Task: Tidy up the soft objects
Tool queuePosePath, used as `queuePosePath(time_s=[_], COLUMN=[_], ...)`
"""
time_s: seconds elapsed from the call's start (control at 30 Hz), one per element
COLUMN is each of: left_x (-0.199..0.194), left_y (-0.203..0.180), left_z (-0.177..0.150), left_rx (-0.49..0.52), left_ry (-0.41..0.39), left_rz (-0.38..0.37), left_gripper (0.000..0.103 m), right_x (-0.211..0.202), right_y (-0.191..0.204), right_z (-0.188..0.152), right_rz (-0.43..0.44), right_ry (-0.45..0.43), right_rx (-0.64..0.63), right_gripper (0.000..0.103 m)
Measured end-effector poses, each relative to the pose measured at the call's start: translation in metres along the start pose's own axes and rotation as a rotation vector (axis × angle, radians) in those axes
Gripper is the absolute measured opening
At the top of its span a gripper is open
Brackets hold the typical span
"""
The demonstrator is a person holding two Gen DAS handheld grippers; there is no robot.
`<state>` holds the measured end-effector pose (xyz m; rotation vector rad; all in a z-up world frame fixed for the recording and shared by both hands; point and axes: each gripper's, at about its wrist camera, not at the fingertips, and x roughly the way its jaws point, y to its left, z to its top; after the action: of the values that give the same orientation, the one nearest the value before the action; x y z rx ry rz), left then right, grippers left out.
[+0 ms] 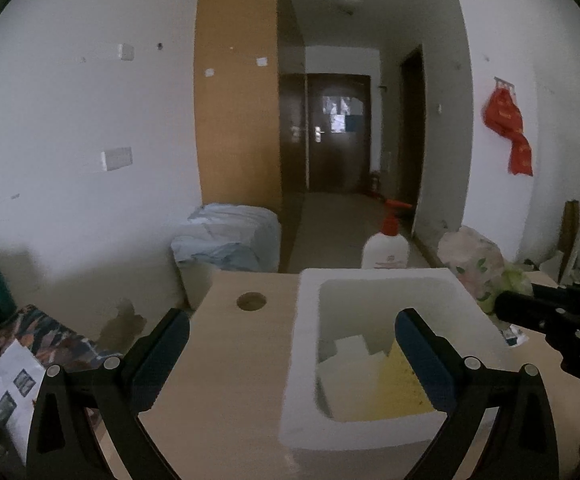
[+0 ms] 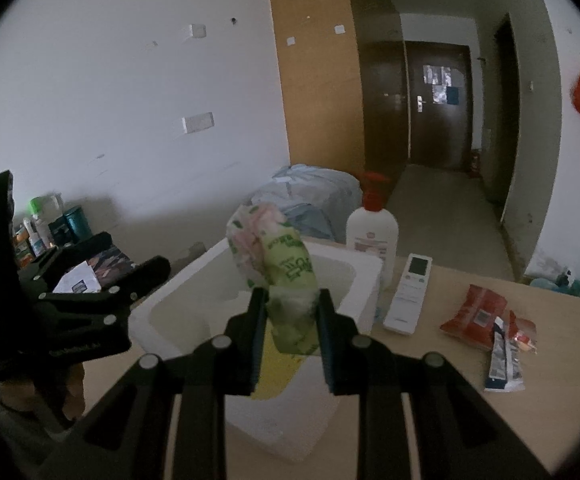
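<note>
Green tissue pack (image 2: 290,280) pinched by right gripper (image 2: 292,336); left gripper (image 1: 290,356) agape.

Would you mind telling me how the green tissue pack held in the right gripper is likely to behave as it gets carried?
The tissue pack probably squashes easily: it pinches in between the right gripper's fingers. It looks light, standing tilted above the grip. Its crinkled plastic wrap may slip, so release low over the white foam box.

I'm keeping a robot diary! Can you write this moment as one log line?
right gripper: shut on tissue pack, over white bin | left gripper: open, empty
</note>
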<state>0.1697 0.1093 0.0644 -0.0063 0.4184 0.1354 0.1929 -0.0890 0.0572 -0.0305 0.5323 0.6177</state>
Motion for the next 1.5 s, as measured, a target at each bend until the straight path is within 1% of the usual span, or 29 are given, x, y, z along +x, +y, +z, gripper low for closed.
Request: queuePosePath(time_s=[0.3, 0.5, 0.7, 1.2, 1.23, 1.3, 1.37, 1.43, 1.5], left_x=[-0.011, -0.021, -0.028, -0.029, -0.029, -0.030, -0.029, -0.030, -0.029], left_y=[0.030, 0.048, 0.059, 0.062, 0.061, 0.062, 0.062, 0.061, 0.062], left_z=[-0.005, -0.007, -0.008, -0.011, -0.011, -0.011, -0.011, -0.010, -0.010], left_rx=[-0.051, -0.090, -0.102, -0.102, -0.102, -0.100, -0.102, -0.102, -0.102], left_ry=[-0.008, -0.009, -0.019, -0.020, -0.019, -0.022, -0.020, -0.022, -0.019], left_rz=[0.070, 0.098, 0.116, 0.119, 0.118, 0.121, 0.118, 0.119, 0.117], left_gripper=[0.103, 0.103, 0.103, 0.103, 0.103, 0.103, 0.103, 0.103, 0.103], right_x=[0.015, 0.022, 0.029, 0.032, 0.031, 0.031, 0.030, 0.028, 0.026], right_y=[0.013, 0.018, 0.024, 0.025, 0.025, 0.025, 0.024, 0.022, 0.022], right_z=[0.003, 0.003, 0.003, 0.004, 0.004, 0.004, 0.004, 0.004, 0.005], right_rz=[0.019, 0.019, 0.021, 0.006, 0.007, 0.004, 0.002, -0.002, -0.003], right_ry=[0.017, 0.028, 0.040, 0.043, 0.042, 0.039, 0.033, 0.023, 0.017], right_rx=[-0.009, -0.007, -0.014, -0.013, -0.014, -0.009, -0.004, 0.001, -0.005], right_gripper=[0.028, 0.028, 0.028, 0.028, 0.029, 0.040, 0.058, 0.067, 0.069])
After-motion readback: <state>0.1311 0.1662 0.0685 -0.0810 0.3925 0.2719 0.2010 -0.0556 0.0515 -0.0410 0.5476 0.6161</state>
